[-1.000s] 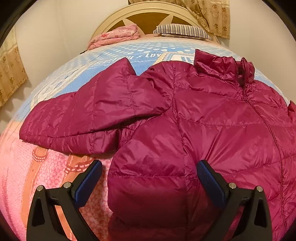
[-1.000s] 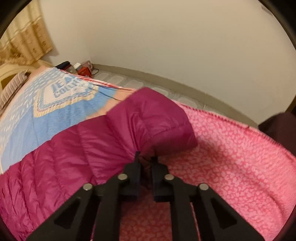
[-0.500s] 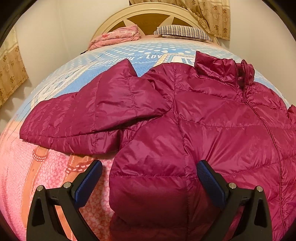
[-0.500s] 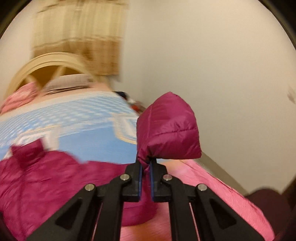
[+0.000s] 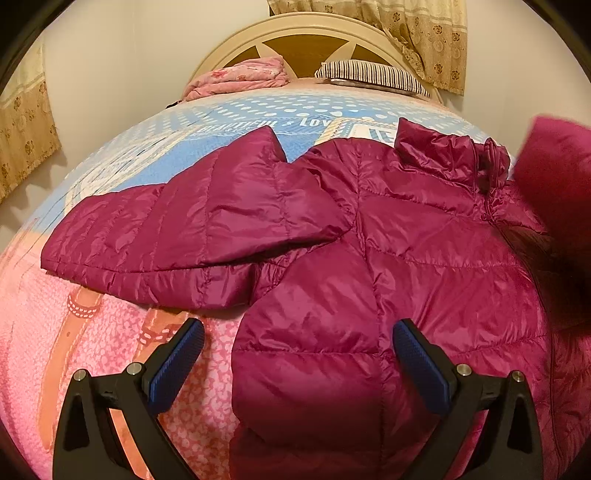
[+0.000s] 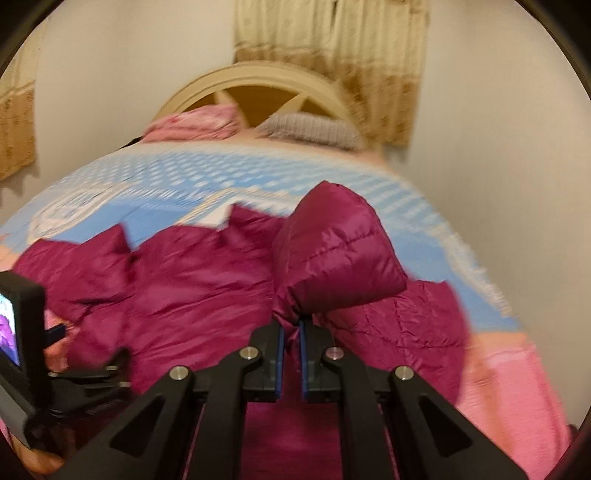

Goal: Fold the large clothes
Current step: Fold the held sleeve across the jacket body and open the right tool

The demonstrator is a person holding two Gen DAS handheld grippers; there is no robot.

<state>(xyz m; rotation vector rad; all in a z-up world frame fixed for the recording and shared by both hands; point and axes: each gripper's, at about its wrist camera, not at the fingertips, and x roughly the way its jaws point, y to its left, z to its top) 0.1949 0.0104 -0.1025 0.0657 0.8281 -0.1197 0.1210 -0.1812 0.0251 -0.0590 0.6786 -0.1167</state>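
Note:
A magenta quilted puffer jacket (image 5: 388, 258) lies front up on the bed, collar toward the headboard. Its one sleeve (image 5: 184, 236) rests spread out to the left of the body. My left gripper (image 5: 295, 365) stands open above the jacket's lower left hem, touching nothing. My right gripper (image 6: 290, 332) is shut on the cuff of the other sleeve (image 6: 336, 254), which it holds lifted over the jacket's body (image 6: 207, 291). That raised sleeve (image 5: 557, 177) shows blurred at the right edge of the left wrist view. The left gripper's camera unit (image 6: 18, 354) appears at the right wrist view's left edge.
The bed (image 5: 92, 354) has a pink and blue patterned cover. A folded pink blanket (image 5: 240, 75) and a striped pillow (image 5: 373, 74) lie by the cream headboard (image 5: 306, 33). Curtains (image 5: 417, 33) hang behind; plain walls stand close on both sides.
My right gripper has carried the sleeve cuff up off the bed's right side and swung it over the jacket's body. The left gripper has stayed where it was.

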